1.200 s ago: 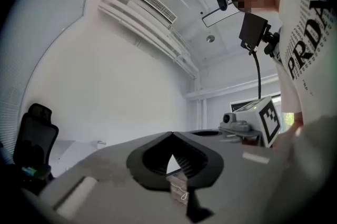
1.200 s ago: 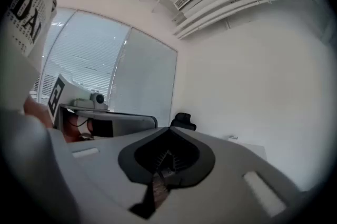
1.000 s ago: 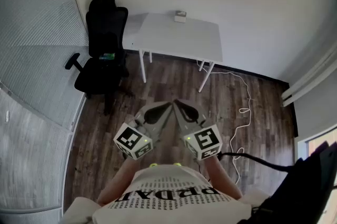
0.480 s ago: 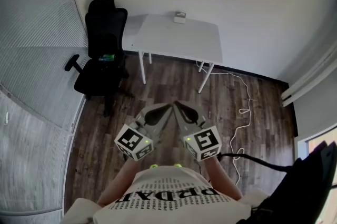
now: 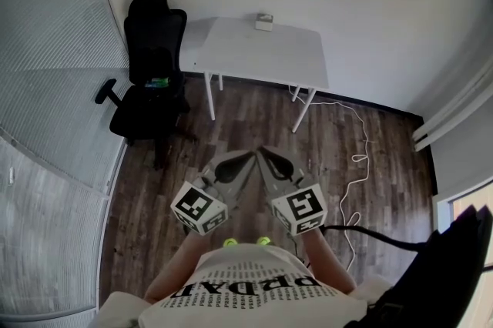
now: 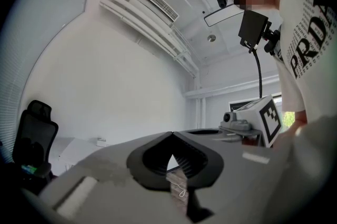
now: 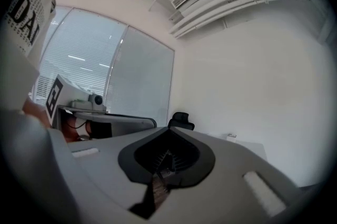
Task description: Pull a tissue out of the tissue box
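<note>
A small tissue box (image 5: 264,22) sits at the far edge of a white table (image 5: 254,57) against the wall, well away from me. Both grippers are held close to my chest over the wooden floor, far short of the table. My left gripper (image 5: 248,156) is shut with nothing in it, its tips meeting in the left gripper view (image 6: 171,133). My right gripper (image 5: 261,151) is likewise shut and empty, as the right gripper view (image 7: 168,129) shows. Their tips nearly touch each other. The tissue box (image 6: 100,141) shows tiny in the left gripper view and in the right gripper view (image 7: 230,136).
A black office chair (image 5: 152,65) stands left of the table, near a blind-covered glass wall (image 5: 46,88). A white cable (image 5: 356,157) trails over the floor on the right. A black cable (image 5: 370,235) runs from my right side.
</note>
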Demonstrator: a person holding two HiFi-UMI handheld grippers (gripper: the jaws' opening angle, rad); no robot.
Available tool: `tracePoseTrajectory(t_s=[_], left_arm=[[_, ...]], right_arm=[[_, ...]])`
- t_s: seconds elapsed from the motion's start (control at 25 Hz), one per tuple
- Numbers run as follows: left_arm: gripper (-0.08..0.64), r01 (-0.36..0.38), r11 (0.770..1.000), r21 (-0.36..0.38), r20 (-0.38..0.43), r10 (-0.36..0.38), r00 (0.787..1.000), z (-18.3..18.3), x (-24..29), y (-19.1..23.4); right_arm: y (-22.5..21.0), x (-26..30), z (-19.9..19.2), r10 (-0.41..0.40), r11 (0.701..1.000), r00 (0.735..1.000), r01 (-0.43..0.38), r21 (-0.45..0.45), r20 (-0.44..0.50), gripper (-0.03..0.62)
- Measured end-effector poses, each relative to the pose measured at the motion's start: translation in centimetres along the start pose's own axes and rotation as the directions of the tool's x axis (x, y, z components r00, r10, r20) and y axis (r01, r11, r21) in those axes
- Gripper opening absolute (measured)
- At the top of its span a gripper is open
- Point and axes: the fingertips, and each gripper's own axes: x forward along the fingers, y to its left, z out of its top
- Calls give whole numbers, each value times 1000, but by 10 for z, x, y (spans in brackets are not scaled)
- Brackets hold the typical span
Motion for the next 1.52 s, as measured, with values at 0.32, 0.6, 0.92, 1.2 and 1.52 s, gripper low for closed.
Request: tracePoseTrajectory(t_s=[0.32,0.6,0.92,1.2,1.52], left_arm=[[-8,11,1000,15,-23,-11,1000,-4,-12,12],[-8,0,1000,2,-28,0,1000,-6,10,27],[-8,-34,999,1,-31,34,999,-6,50,53],[-8,-39,999,19,-47,40,998,-9,111,65],[-8,-100,995,28,-33,101,994,-14,166,75]], right_arm=[[9,15,-8,-31,1000,999,31,-1,-18,8],[-14,30,-12,-20,1000,999,21,11,-29,8],[-55,53,-10,16,1000,1000,-16,14,-25,8],[-115,59,-16,24,999,999,-23,35,-27,8],[-171,64,-20,68,998,998,-68,17,-12,8]])
